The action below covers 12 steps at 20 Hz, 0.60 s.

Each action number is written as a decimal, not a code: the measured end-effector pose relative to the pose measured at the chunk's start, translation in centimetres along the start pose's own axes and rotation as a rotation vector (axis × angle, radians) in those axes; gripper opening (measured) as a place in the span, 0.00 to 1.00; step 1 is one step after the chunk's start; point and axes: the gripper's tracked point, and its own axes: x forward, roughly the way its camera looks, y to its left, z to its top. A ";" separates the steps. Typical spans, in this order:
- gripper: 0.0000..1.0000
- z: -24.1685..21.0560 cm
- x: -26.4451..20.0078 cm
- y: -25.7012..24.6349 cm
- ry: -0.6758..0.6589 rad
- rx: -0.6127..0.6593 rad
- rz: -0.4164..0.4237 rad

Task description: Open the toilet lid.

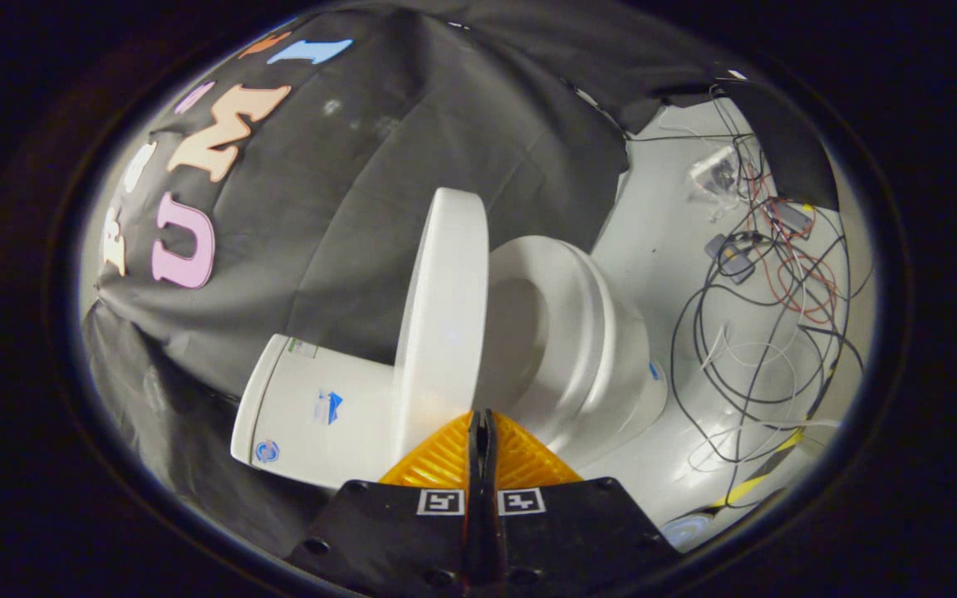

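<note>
While the camera is rolled so that the whole scene lies tilted, the booth's black cloth wall (pixel 412 166) takes up most of the space behind the toilet, and the pale floor (pixel 661 208) runs alongside it. The white toilet (pixel 603 349) is the largest object, set against that cloth. Its tank (pixel 312 407) sits next to the cloth, with a few small stickers on its face, too small to make out. The toilet lid (pixel 445 324) stands raised, roughly square to the seat, with its outer face toward the tank and its inner face toward the bowl; it is open rather than lying on the seat. The seat ring (pixel 578 291) rests down on the bowl, and the shaded bowl opening (pixel 516 340) shows through it. On the floor beyond the toilet lies a loose tangle of black, red and white cables (pixel 769 316) with a few small electronic boxes (pixel 732 256) among them, well apart from the toilet base. A strip of yellow tape (pixel 765 469) lies on the floor nearer the fingers. The gripper (pixel 483 423) has its two fingers pressed together with nothing between them, the tips lying just before the lower edge of the raised lid, near its hinge end; whether they touch it cannot be told.
</note>
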 end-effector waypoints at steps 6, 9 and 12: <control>0.00 0.4 -0.4 1.1 -0.004 -0.041 -0.048; 0.00 0.6 -0.9 2.9 -0.012 -0.071 -0.044; 0.00 0.9 -1.7 5.4 -0.024 -0.116 -0.023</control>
